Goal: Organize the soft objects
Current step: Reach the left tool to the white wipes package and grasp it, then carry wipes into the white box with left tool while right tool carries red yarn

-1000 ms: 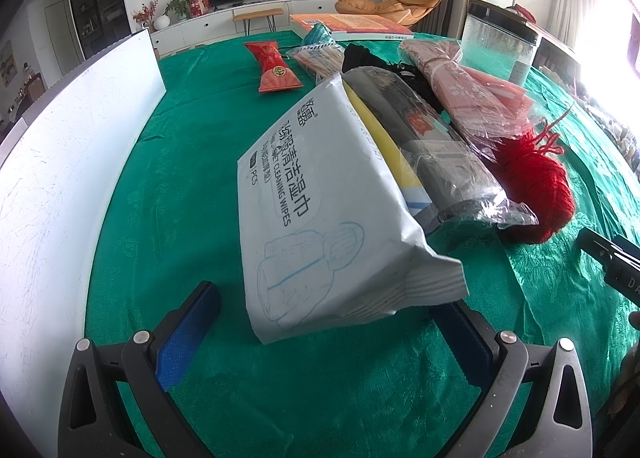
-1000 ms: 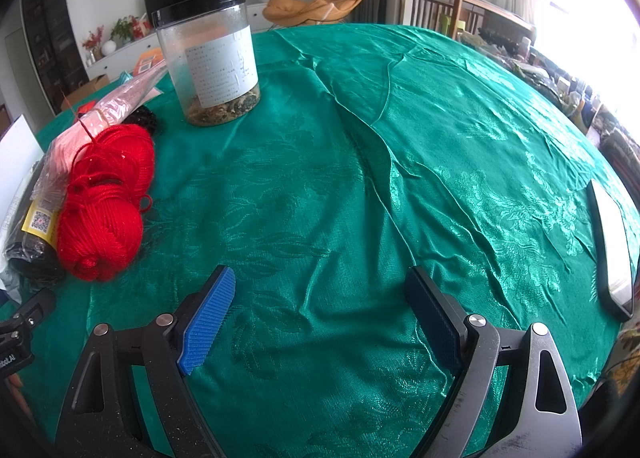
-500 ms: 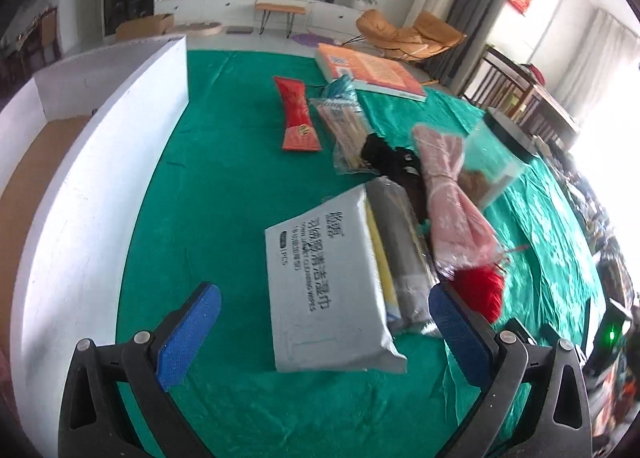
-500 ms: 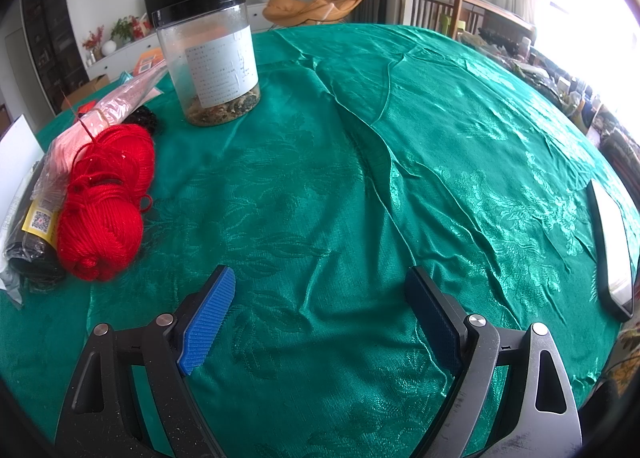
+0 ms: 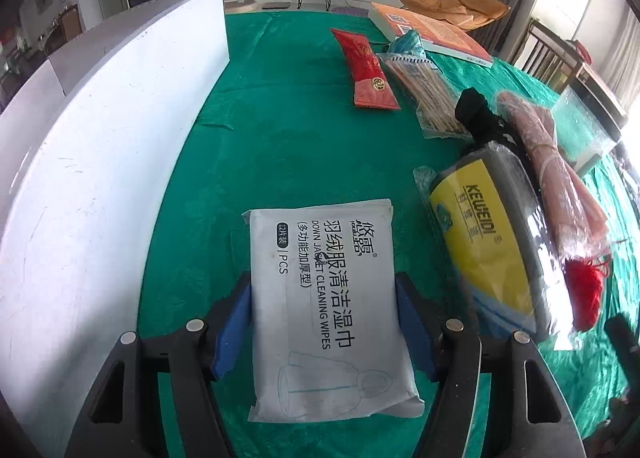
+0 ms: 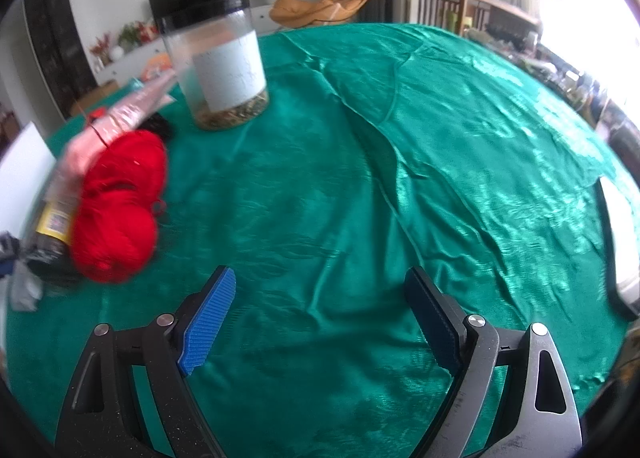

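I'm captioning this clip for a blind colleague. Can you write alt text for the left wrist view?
The left claw is closing on a white pack of cleaning wipes, above a green tablecloth. A white board stands left; wrapped bundles and red yarn lie right.

Green-clothed table (image 5: pixel 288 145): white board (image 5: pixel 100 177), red pouch (image 5: pixel 368 69), book (image 5: pixel 432 31).

The left hand-held gripper (image 5: pixel 322 322) points steeply downward, its jaws closing around a held pack. The right hand-held gripper (image 6: pixel 320 318) stands wide apart, gripping nothing.
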Available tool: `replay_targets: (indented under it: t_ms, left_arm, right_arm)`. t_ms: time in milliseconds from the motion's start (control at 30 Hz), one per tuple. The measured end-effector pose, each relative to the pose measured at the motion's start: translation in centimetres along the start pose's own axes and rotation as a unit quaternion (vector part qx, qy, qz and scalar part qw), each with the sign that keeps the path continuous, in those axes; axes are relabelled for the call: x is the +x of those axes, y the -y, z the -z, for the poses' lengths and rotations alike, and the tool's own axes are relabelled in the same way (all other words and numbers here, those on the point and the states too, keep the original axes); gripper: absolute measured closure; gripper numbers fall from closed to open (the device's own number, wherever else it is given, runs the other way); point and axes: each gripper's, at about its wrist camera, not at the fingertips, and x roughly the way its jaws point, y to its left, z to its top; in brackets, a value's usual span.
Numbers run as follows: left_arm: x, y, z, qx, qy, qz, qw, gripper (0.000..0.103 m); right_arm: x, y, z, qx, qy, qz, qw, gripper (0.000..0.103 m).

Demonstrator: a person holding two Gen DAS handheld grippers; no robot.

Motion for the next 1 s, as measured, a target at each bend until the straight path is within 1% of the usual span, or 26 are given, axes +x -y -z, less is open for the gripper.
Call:
replay_targets:
  t_ms: [33, 67, 100, 167, 200, 233, 267, 300, 367, 433, 533, 633, 733, 800, 900, 1000]
  left_arm:
    - [-0.2, 0.0, 0.3, 0.005, 0.006, -0.002, 1.0000, 0.036]
    - [-0.3, 0.0, 0.5, 0.008, 0.010, -0.004, 0.9999, 0.036]
    - [-0.3, 0.0, 0.5, 0.010, 0.012, -0.006, 0.9999, 0.036]
    - [-0.4, 0.1, 0.5, 0.011, 0.010, -0.005, 0.9999, 0.036]
    - [-0.4, 0.0, 0.5, 0.011, 0.005, 0.001, 0.9999, 0.036]
    - [-0.4, -0.1, 0.4, 0.010, 0.000, 0.009, 0.9999, 0.037]
    - [-0.5, -0.3, 0.4, 0.008, -0.004, 0.017, 0.9998, 0.038]
    - [-0.8, -0.4, 0.5, 0.005, -0.005, 0.024, 0.9997, 0.038]
    - [-1.7, -0.8, 0.4, 0.001, 0.000, 0.035, 0.9994, 0.038]
    - [-2.5, -0.8, 0.1, 0.001, 0.011, 0.040, 0.9992, 0.038]
    - [-3.3, -0.1, -0.4, 0.002, 0.025, 0.047, 0.9986, 0.038]
    - [-4.3, 1.2, -0.9, 0.020, 0.039, 0.040, 0.9982, 0.038]
    - [-5.8, 2.1, -1.6, 0.042, 0.058, 0.019, 0.9972, 0.038]
    - [-6.7, 2.2, -2.1, 0.047, 0.068, 0.010, 0.9965, 0.038]
    - [-8.1, 2.4, -2.6, 0.055, 0.083, -0.004, 0.9950, 0.038]
    - [-9.2, 2.5, -2.8, 0.065, 0.097, -0.017, 0.9930, 0.038]
  right_arm:
    - [-0.4, 0.0, -0.4, 0.023, 0.008, -0.084, 0.996, 0.014]
    - [-0.3, -0.9, -0.9, 0.015, 0.006, -0.117, 0.993, 0.015]
    - [0.3, -2.5, -1.4, -0.018, -0.008, -0.118, 0.993, 0.016]
    - [2.9, -5.8, -2.2, -0.078, -0.054, -0.115, 0.989, 0.017]
    - [4.4, -7.0, -2.4, -0.094, -0.080, -0.112, 0.986, 0.017]
    - [5.9, -7.8, -2.4, -0.103, -0.100, -0.103, 0.984, 0.021]
    - [6.9, -8.2, -2.3, -0.112, -0.110, -0.091, 0.983, 0.053]
    - [7.2, -8.1, -2.4, -0.111, -0.110, -0.090, 0.984, 0.059]
    - [6.4, -6.5, -2.9, -0.072, -0.112, -0.098, 0.986, 0.059]
    - [4.6, -3.7, -3.6, -0.033, -0.105, -0.092, 0.990, 0.059]
    - [2.3, 0.1, -6.2, 0.000, -0.066, -0.050, 0.997, 0.059]
    - [1.8, 2.4, -10.1, 0.023, -0.038, -0.024, 0.999, 0.059]
    - [1.8, 2.8, -13.4, 0.022, -0.015, -0.002, 1.000, 0.059]
    - [1.2, 2.2, -14.9, 0.012, -0.005, 0.001, 1.000, 0.059]
    - [-0.8, 1.1, -16.0, -0.015, 0.012, -0.002, 1.000, 0.059]
    - [-2.7, -1.4, -15.8, -0.041, 0.020, -0.019, 0.999, 0.059]
